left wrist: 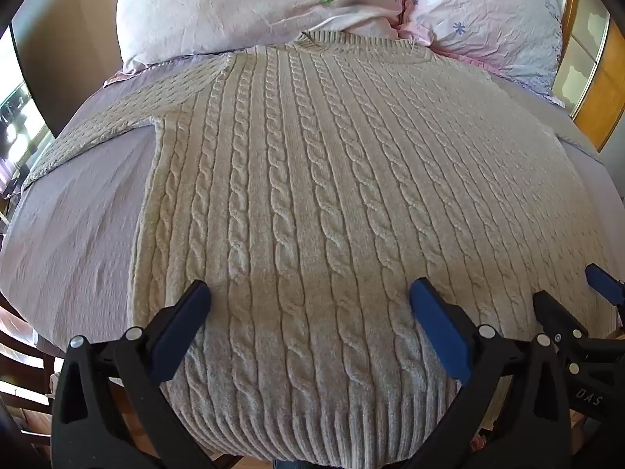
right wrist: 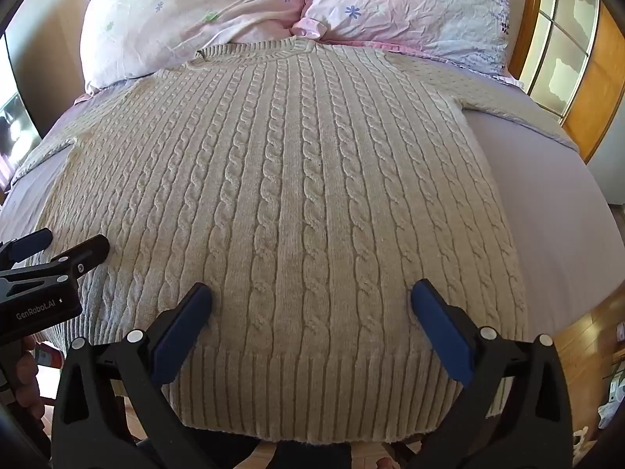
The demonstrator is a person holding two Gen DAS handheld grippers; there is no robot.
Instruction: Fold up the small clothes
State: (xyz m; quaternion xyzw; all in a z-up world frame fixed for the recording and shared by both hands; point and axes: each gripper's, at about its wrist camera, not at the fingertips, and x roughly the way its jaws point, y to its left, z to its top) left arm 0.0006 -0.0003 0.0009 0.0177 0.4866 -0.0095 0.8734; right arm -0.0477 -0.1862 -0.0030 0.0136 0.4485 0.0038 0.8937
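A cream cable-knit sweater (left wrist: 312,179) lies flat on the bed, collar toward the pillows, ribbed hem nearest me; it also shows in the right wrist view (right wrist: 293,195). One sleeve (left wrist: 109,125) stretches out to the left, the other (right wrist: 508,97) to the right. My left gripper (left wrist: 310,293) is open and empty just above the hem, left of centre. My right gripper (right wrist: 311,295) is open and empty above the hem further right. Each gripper shows at the edge of the other's view: the right one (left wrist: 566,293) and the left one (right wrist: 74,244).
The bed has a lilac sheet (left wrist: 78,226), also in the right wrist view (right wrist: 554,211). Two floral pink pillows (left wrist: 254,8) (right wrist: 410,4) lie behind the collar. A wooden window frame (right wrist: 566,58) stands at the right. Wooden floor (right wrist: 586,351) lies below the bed edge.
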